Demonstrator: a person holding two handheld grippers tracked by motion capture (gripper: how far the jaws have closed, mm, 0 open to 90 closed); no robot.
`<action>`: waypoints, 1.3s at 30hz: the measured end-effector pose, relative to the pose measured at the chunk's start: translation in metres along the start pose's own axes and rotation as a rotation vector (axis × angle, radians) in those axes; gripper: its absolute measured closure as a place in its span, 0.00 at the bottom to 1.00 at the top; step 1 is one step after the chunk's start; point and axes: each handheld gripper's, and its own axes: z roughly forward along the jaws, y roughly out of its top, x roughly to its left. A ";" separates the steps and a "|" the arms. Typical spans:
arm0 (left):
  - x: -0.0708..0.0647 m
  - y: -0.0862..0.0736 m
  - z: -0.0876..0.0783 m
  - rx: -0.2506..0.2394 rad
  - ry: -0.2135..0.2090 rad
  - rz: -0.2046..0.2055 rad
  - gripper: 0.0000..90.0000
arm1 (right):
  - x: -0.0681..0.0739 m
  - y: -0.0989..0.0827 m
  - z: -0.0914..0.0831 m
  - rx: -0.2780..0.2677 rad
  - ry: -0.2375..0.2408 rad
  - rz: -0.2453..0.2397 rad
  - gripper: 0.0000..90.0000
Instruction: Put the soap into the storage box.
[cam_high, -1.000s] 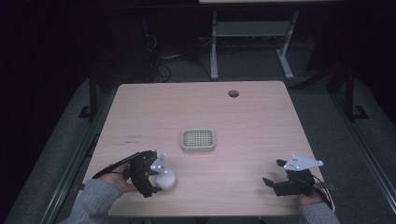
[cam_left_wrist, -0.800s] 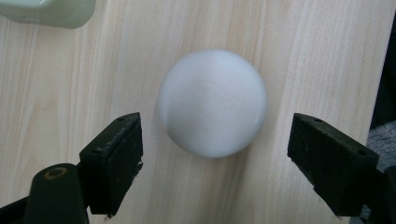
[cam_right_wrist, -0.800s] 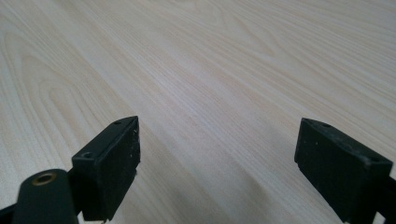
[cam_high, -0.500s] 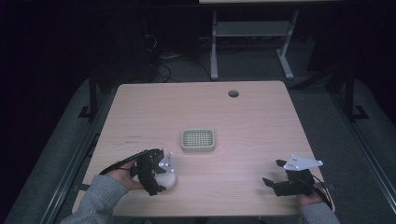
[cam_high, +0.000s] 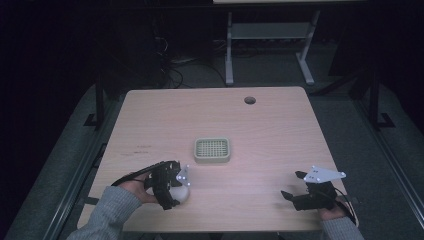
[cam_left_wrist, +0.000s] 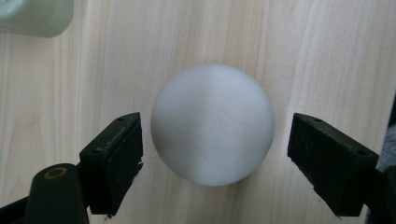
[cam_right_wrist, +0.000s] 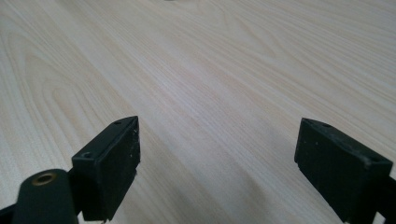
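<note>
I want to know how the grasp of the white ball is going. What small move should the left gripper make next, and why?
Probably close the jaws. In the left gripper view the white ball sits on the table between the open jaws of the left gripper, with a narrow gap at each side, so nothing holds it yet. It looks roughly centred, so closing should pinch it without pushing it away.

The left gripper (cam_high: 175, 187), at the lower left of the high view, points downward with jaws spread wide. The right gripper (cam_high: 292, 187), lower right, lies low, jaws likewise wide apart.
</note>
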 end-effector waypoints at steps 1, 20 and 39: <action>0.000 0.000 0.001 0.002 -0.003 -0.001 0.20 | 0.000 0.000 0.000 0.000 0.002 -0.002 0.15; 0.007 0.005 0.015 0.057 -0.041 0.001 0.20 | 0.000 0.000 0.001 -0.001 0.005 -0.010 0.15; 0.011 0.005 0.024 0.066 -0.081 -0.010 0.22 | 0.002 0.001 0.001 -0.002 0.008 -0.004 0.15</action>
